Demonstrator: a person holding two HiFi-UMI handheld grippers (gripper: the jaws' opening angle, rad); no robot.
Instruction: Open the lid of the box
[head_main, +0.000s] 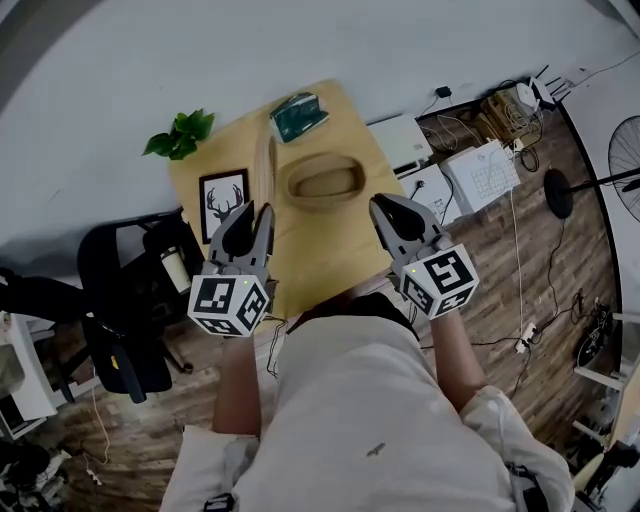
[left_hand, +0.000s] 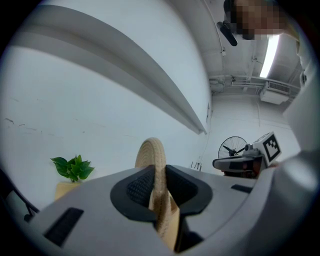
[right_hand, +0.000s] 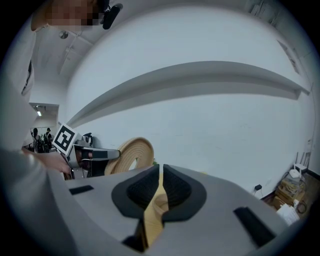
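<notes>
L gripper (head_main: 262, 212): pinching lid (head_main: 263, 165) by its rim.
Lid: on edge, off box (head_main: 325, 182), just beside its left end.
Box: open, mid table (head_main: 330, 255).
R gripper (head_main: 380, 204): jaws pressed nearly together, no clear hold; near box's right end.

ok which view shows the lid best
The right gripper view: the lid turns its broad side there, clamped in the left gripper. In the head view and the left gripper view it shows only edge-on.
</notes>
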